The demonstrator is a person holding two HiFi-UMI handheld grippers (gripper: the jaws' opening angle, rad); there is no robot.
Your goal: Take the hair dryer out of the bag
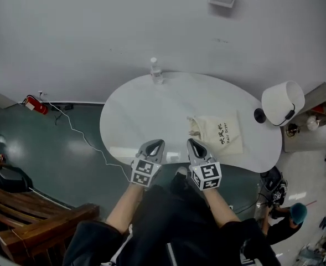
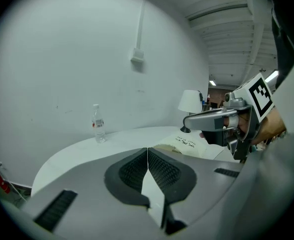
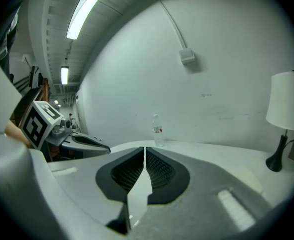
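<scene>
Bag [image 1: 218, 133], cream cloth with dark print, lies flat on the white table [image 1: 146, 110], at two o'clock from the right gripper [image 1: 191, 143]. That one and the left gripper [image 1: 158, 143] are both closed and empty.

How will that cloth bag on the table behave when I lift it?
The bag is wrinkled cloth lying flat, so it will probably sag. The table looks smooth and glossy, so a push would likely slide it.

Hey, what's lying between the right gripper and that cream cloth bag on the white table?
Nothing: in the head view, only bare white tabletop separates the right gripper from the cream cloth bag.
</scene>
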